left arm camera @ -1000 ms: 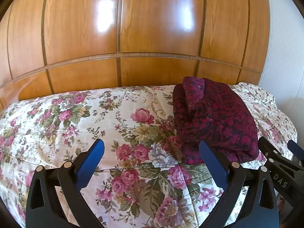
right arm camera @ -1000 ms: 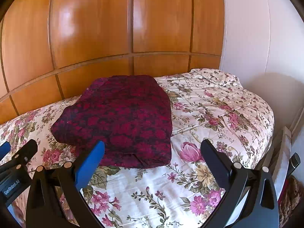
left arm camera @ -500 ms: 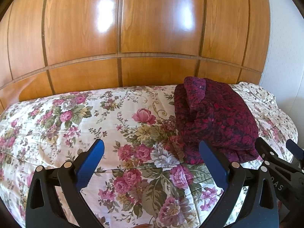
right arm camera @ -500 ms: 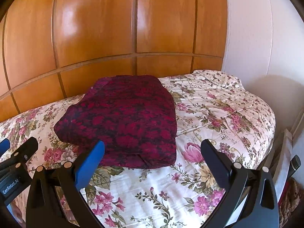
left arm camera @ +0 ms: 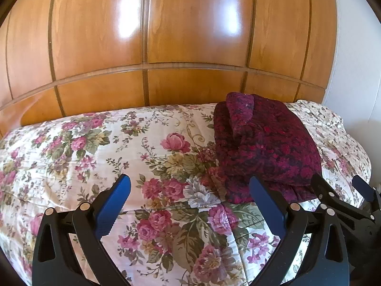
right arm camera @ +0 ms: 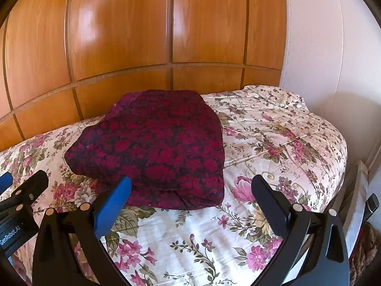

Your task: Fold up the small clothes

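Folded garment (right arm camera: pixel 154 152) on bed, toward headboard side, right of centre on floral quilt (left arm camera: pixel 100 157). Fabric dark maroon with crimson floral pattern over near-black ground; matte, slightly nubby, looks soft. Folded to a rounded, roughly rectangular pad, several layers thick; edges soft, not crisp. Near hem edge in right wrist view shows thinner layer protruding below the main bulk. In left wrist view, a loose fold or sleeve-like flap (left arm camera: pixel 239 112) draped over top at far-left corner, bulging upward. Long axis runs from near edge of bed toward headboard, slightly angled leftward at the far end in right wrist view.

Quilt: cream ground, pink roses, green leaves, stitched in squares, faint sheen, puffy. Headboard (left arm camera: pixel 166 47): glossy orange-brown wood panels with narrow grooves, window glare. Wall (right arm camera: pixel 321 47) white, at right.

Left gripper (left arm camera: pixel 190 190): black plastic frame, blue ribbed pads, spread wide, nothing between, above quilt, garment ahead and right. Right gripper (right arm camera: pixel 190 190): same build, spread wide, empty, near edge of garment just beyond left pad. Contact with fabric: cannot tell.
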Demonstrator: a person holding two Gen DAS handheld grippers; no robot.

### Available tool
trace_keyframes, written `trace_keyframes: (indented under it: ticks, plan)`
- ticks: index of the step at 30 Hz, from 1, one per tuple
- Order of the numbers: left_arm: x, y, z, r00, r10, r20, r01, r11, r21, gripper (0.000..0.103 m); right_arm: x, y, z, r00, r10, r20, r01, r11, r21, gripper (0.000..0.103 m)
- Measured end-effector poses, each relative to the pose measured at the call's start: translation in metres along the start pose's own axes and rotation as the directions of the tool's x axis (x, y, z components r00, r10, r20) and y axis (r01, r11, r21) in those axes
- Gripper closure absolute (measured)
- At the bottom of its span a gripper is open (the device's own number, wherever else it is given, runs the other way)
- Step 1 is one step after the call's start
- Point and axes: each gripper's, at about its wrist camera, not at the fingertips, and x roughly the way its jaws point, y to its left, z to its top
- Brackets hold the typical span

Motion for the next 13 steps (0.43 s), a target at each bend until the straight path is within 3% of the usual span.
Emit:
trace_keyframes:
  ticks: [8,13]
  plan:
    - [0.013,-0.001,-0.001,0.999,0.025,-0.029,-0.024,1.0,0.011,0.004,0.004,-0.006,0.001,1.0,0.008,0.001,-0.008,1.0,0.0,0.002]
    - [0.023,0.007,-0.004,0.998,0.035,-0.061,-0.036,0.999,-0.01,0.004,0.001,-0.042,0.02,0.998,-0.005,0.055,0.0,0.996,0.091,0.002]
